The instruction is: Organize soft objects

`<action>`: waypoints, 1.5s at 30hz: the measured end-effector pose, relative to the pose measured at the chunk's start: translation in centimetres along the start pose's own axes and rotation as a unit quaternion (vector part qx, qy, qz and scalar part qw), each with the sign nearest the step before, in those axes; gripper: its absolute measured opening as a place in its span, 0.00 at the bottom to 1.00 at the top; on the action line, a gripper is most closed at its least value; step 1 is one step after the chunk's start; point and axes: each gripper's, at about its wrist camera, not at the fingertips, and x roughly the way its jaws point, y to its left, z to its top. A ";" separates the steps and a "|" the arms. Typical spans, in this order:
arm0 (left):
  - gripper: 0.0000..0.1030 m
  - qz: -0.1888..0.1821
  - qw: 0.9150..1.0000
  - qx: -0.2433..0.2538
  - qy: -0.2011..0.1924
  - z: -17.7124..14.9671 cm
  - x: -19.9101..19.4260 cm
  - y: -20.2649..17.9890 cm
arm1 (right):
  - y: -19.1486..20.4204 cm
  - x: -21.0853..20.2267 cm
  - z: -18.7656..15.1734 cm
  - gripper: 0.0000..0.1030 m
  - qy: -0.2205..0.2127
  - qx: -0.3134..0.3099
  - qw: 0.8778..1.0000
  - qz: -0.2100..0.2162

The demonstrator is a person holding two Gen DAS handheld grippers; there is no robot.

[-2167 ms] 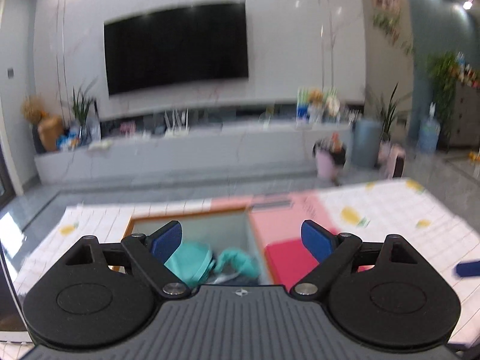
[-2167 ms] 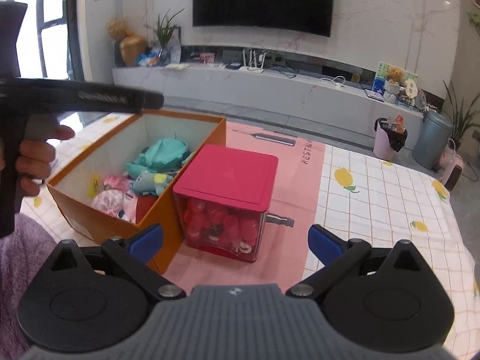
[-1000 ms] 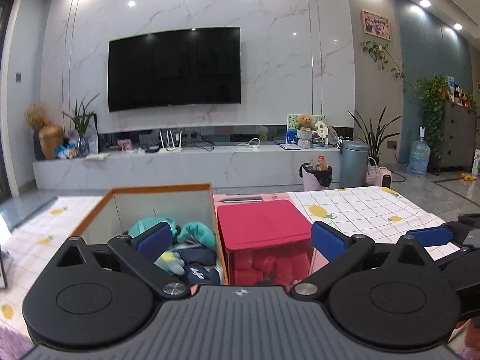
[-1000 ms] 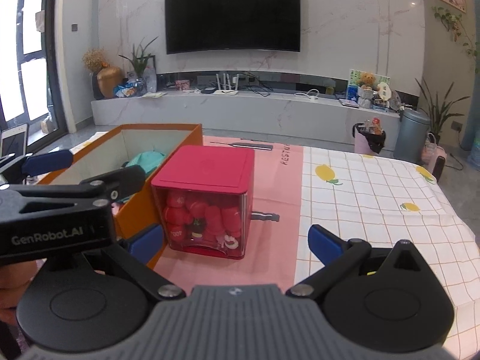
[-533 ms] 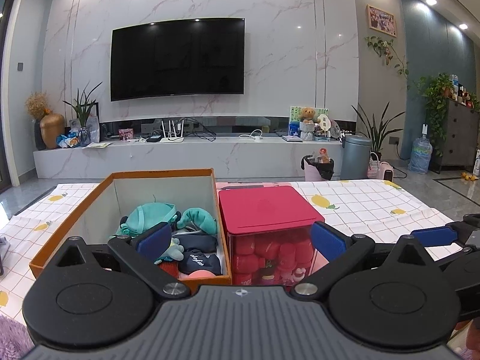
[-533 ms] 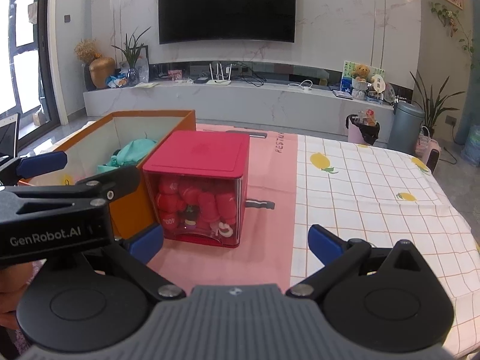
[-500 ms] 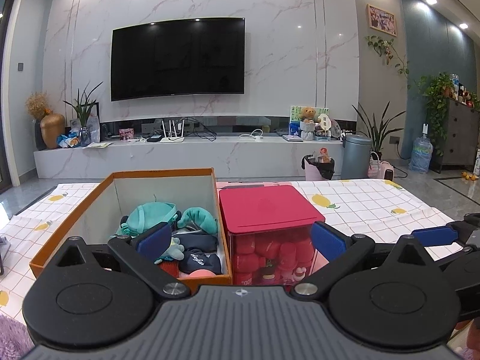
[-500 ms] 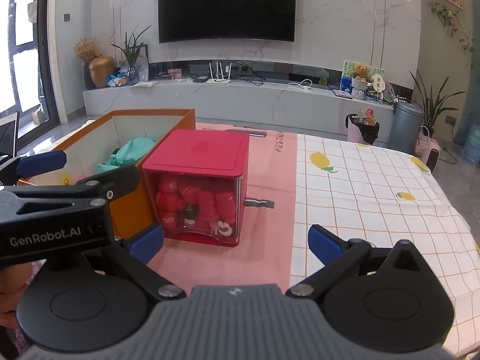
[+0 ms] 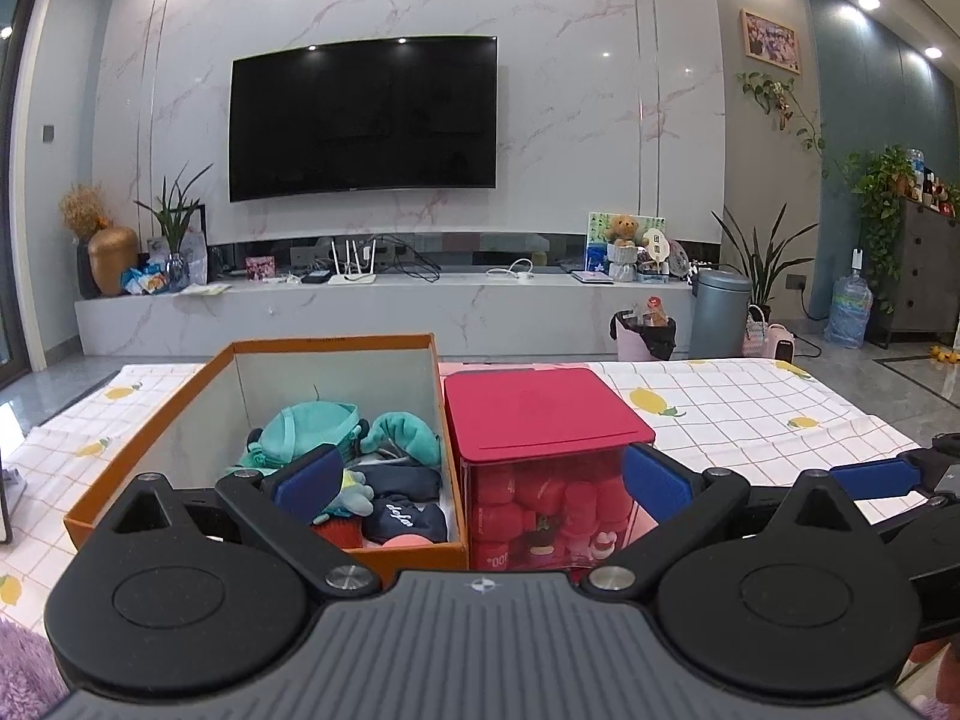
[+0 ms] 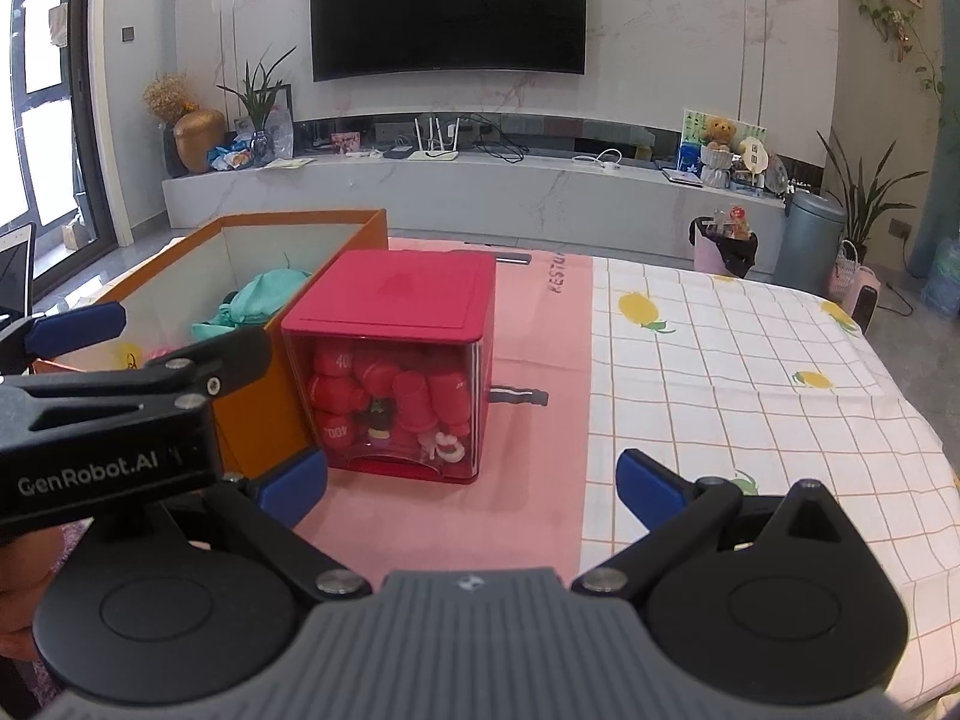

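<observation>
Two black hand-held grippers with ribbed grey bodies and blue rubber finger pads hover over a table: the left gripper (image 9: 477, 471) and the right gripper (image 10: 471, 480) both have their fingers spread wide, holding nothing. Beneath them lies a smooth pink runner (image 10: 528, 324) over a white checked tablecloth printed with lemons (image 10: 750, 348). Just ahead sits a clear plastic cube with a glossy red lid (image 9: 543, 414), packed with red plush pieces. Touching its left side is an open orange cardboard box with pale inner walls (image 9: 336, 345), holding a heap of soft toys, among them a teal plush (image 9: 312, 429) and navy fabric pieces (image 9: 402, 498). A black wall-mounted television (image 9: 363, 117) hangs on marble beyond.
</observation>
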 end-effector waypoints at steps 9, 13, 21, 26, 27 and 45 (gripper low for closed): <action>1.00 0.005 1.000 0.002 0.000 -0.2 0.1 -0.2 | 0.0 0.4 0.0 0.98 0.010 0.001 1.000 0.003; 1.00 0.007 1.000 0.004 -0.002 -0.2 0.1 -0.1 | 0.1 0.4 -0.1 0.98 0.012 0.000 1.000 0.003; 1.00 0.002 1.000 -0.002 0.008 -0.3 0.2 0.0 | 0.1 0.4 -0.1 0.98 0.014 0.000 1.000 0.003; 1.00 0.002 1.000 -0.003 0.011 -0.4 0.2 -0.1 | 0.2 0.4 -0.1 0.98 0.015 0.000 1.000 0.003; 1.00 0.002 1.000 -0.003 0.011 -0.4 0.1 -0.1 | 0.2 0.4 -0.1 0.98 0.015 0.000 1.000 0.003; 1.00 0.004 1.000 -0.001 0.012 -0.3 0.2 -0.1 | 0.0 0.8 -0.1 0.98 0.026 0.005 1.000 0.010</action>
